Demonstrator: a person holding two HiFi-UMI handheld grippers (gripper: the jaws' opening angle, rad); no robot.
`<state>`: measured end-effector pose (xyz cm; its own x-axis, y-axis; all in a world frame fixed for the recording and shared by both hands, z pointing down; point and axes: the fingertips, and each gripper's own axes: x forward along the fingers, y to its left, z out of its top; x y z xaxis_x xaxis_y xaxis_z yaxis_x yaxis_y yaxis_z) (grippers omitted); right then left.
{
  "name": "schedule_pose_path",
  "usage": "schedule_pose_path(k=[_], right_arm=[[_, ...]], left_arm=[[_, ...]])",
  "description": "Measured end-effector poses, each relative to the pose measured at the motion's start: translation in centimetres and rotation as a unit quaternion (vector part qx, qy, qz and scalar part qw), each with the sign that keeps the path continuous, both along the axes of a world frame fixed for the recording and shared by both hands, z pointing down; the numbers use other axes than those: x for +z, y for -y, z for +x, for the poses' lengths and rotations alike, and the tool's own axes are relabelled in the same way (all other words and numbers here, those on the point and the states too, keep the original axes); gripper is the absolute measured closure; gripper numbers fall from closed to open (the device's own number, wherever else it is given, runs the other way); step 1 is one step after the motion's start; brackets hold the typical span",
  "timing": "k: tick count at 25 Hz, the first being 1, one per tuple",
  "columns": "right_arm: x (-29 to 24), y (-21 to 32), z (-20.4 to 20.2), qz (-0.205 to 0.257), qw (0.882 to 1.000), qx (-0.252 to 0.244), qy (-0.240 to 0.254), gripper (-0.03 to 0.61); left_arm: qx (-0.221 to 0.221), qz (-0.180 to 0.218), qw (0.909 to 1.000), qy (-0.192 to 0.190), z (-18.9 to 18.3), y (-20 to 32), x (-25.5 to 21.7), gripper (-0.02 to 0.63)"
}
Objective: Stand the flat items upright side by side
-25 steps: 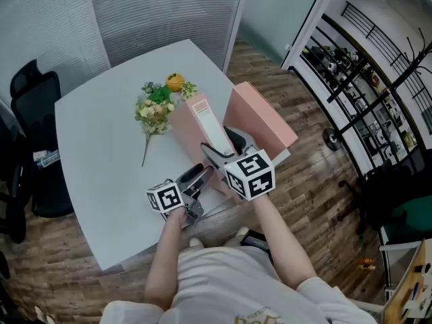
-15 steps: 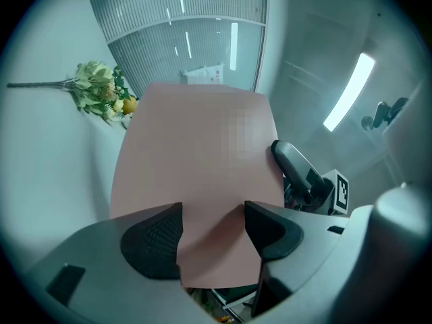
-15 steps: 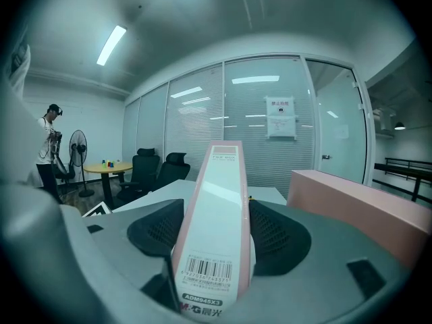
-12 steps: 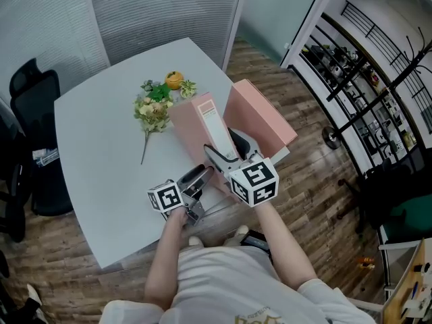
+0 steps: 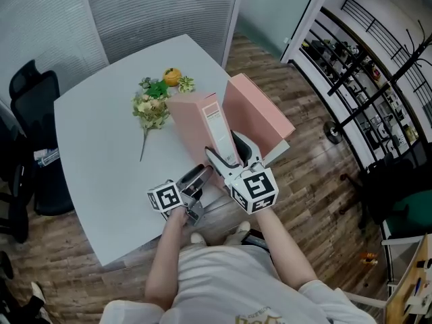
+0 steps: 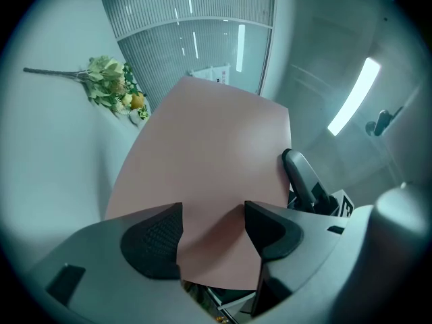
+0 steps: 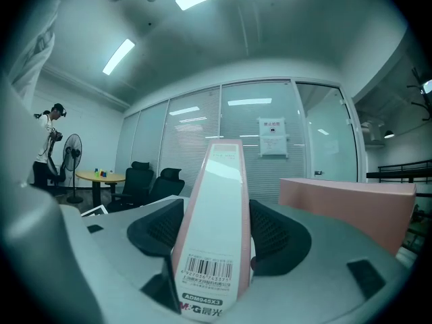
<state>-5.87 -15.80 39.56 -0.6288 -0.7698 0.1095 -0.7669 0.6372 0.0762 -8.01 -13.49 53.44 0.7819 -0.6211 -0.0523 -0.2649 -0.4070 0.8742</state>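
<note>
The right gripper (image 7: 214, 235) has its jaws clamped on the spine of the nearer pink file (image 5: 196, 123), which stands on the bench (image 5: 94, 147). The left gripper (image 6: 212, 238) has its jaws apart, holding nothing, against that file's broad side. There are two files: the second pink file (image 5: 253, 113) stands just beside the first. One flower bunch (image 5: 154, 103) lies beyond.

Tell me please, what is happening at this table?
A person holds a tool in each hand at a white table. The right tool is shut on the spine of a pink file box, which stands almost upright. The left tool is open, at that box's broad side. A second pink box stands close beside it. A bunch of flowers lies farther away.
</note>
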Motion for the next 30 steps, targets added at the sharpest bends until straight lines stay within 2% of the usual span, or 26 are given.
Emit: schedule_pose_path(k=[9, 15, 24, 30], right_arm=[[0.3, -1.0, 1.1, 0.015, 1.0, 0.008, 0.014, 0.262], [0.7, -1.5, 1.8, 0.008, 1.0, 0.016, 0.024, 0.264], [2.1, -1.8, 3.1, -0.015, 0.999, 0.037, 0.02, 0.264], [3.9, -2.3, 3.3, -0.038, 0.998, 0.047, 0.004, 0.264]], left_arm=[[-0.004, -0.006, 1.0, -0.005, 0.7, -0.6, 0.0, 0.336], [-0.001, -0.011, 0.9999, -0.005, 1.2, -0.9, 0.3, 0.336], [-0.006, -0.042, 0.9991, 0.0, 1.6, -0.4, 1.6, 0.336], [-0.009, -0.045, 0.999, 0.0, 1.5, -0.4, 2.3, 0.404]])
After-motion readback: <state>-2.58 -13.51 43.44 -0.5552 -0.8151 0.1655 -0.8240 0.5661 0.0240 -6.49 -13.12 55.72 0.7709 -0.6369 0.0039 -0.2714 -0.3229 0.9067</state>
